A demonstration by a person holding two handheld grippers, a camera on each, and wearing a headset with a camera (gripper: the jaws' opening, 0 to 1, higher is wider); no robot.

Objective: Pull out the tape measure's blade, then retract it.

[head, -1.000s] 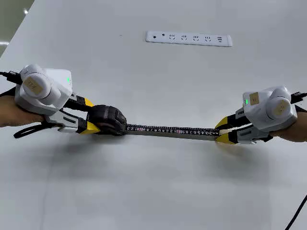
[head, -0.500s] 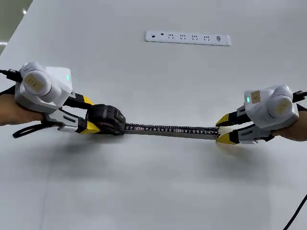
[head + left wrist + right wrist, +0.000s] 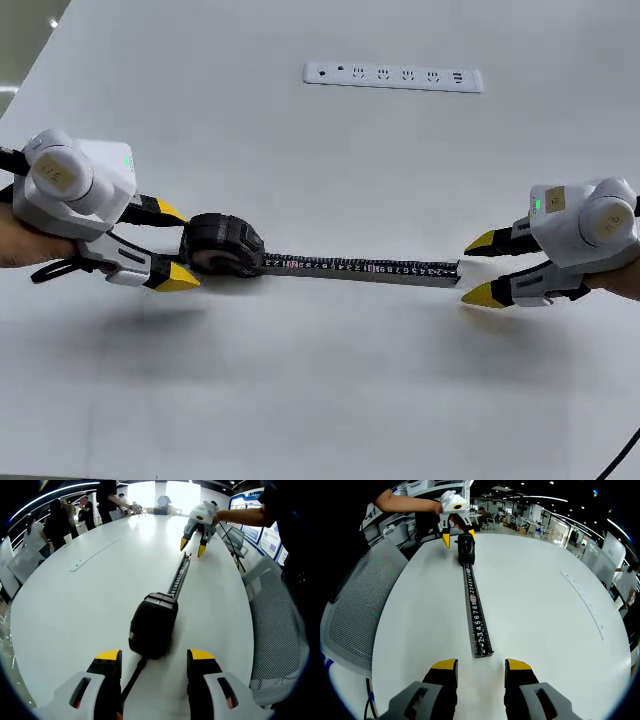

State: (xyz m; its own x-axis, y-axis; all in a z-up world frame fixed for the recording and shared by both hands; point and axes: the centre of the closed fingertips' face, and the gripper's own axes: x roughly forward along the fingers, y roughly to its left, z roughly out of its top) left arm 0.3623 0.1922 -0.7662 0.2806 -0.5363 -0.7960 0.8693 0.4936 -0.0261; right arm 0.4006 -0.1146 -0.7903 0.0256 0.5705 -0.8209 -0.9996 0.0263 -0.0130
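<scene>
A black tape measure case [image 3: 222, 245] lies on the white table, its blade [image 3: 360, 268] pulled out flat toward the right. In the left gripper view the case [image 3: 152, 624] sits just ahead of my left gripper [image 3: 155, 656], which is open and a little back from it. My left gripper [image 3: 168, 244] sits left of the case in the head view. My right gripper [image 3: 482, 268] is open just past the blade's end. In the right gripper view the blade tip [image 3: 483, 653] lies free in front of the right gripper [image 3: 481, 665].
A white power strip [image 3: 393, 77] lies at the far side of the table [image 3: 320, 400]. A mesh chair [image 3: 275, 625] stands at the table's edge. A dark cable [image 3: 620, 450] crosses the near right corner. People sit at the far end of the room.
Both grippers have opened and drawn back: the right one let go of the blade end and moved right, the left one released the case and moved left. The blade stays extended.
</scene>
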